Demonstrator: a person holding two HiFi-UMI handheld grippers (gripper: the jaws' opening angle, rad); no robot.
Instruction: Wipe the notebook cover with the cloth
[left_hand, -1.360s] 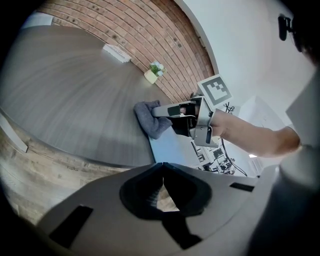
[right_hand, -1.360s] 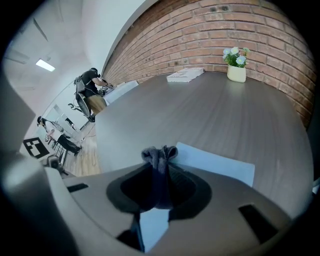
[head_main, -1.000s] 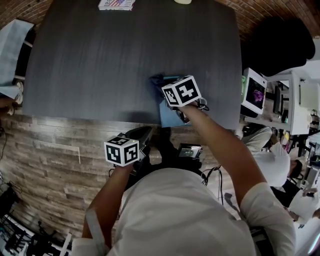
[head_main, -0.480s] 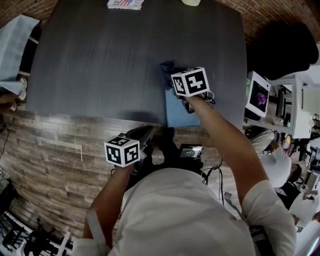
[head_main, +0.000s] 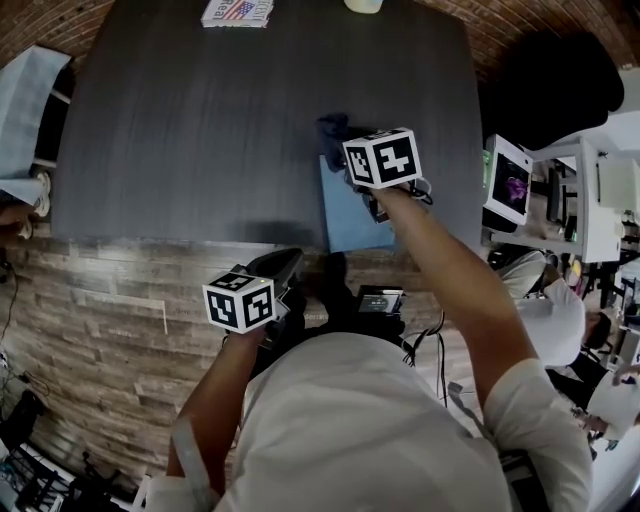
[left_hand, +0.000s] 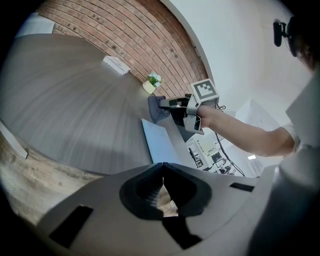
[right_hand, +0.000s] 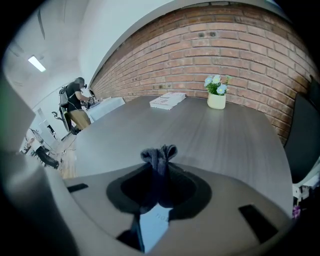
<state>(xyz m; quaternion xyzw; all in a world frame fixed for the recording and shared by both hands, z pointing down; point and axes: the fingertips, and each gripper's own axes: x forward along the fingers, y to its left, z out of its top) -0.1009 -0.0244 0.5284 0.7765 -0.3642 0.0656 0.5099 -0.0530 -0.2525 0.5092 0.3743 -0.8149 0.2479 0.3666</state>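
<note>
Jaws pressed together on nothing, the left gripper (left_hand: 162, 172) hangs off the near edge of the table (head_main: 200, 130), well apart from the notebook (head_main: 345, 215). That light-blue notebook lies flat at the table's near edge, its far end hidden under the right gripper (right_hand: 160, 167). This gripper is clamped on the dark cloth (head_main: 333, 127), and a bunch of it pokes past the tips. Whether the cloth touches the cover is unclear. Far back lies a booklet (right_hand: 167, 100), then a small pot (right_hand: 216, 101) holding flowers.

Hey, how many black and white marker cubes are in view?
2. One cube rides the left gripper, off the table's near edge; the other rides the right gripper, which holds the cloth at the notebook's far end.
</note>
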